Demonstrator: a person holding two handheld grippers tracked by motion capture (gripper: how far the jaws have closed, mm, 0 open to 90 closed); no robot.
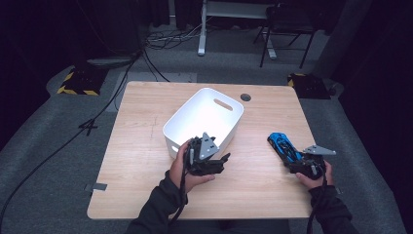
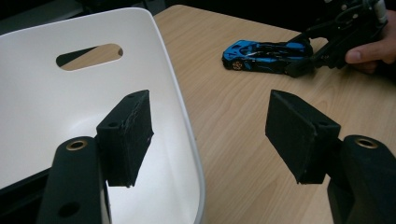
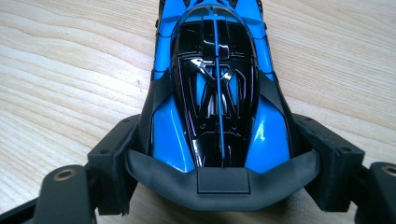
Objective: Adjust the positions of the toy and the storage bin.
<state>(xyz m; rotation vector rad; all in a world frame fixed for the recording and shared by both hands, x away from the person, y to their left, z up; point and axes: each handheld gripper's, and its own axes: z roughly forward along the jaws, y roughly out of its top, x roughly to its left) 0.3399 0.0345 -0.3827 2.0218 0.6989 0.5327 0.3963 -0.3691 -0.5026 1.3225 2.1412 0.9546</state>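
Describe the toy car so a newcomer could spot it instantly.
Start at the wooden table and find the white bin near its middle. To the bin's right lies the toy car, its rear clamped in the right claw. It is glossy blue and black, the table's one colourful thing.

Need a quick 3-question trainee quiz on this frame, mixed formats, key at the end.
1. True or false: the right gripper is shut on the car.
2. What lies between the left gripper's pads?
A. the car
B. the bin's rim
C. a cup
3. Fill in: the car's wheels rest on the ____.

Key
1. True: both pads press on the car's tail in the right gripper view.
2. B: the jaws are apart, one pad inside the bin, one over the table.
3. table
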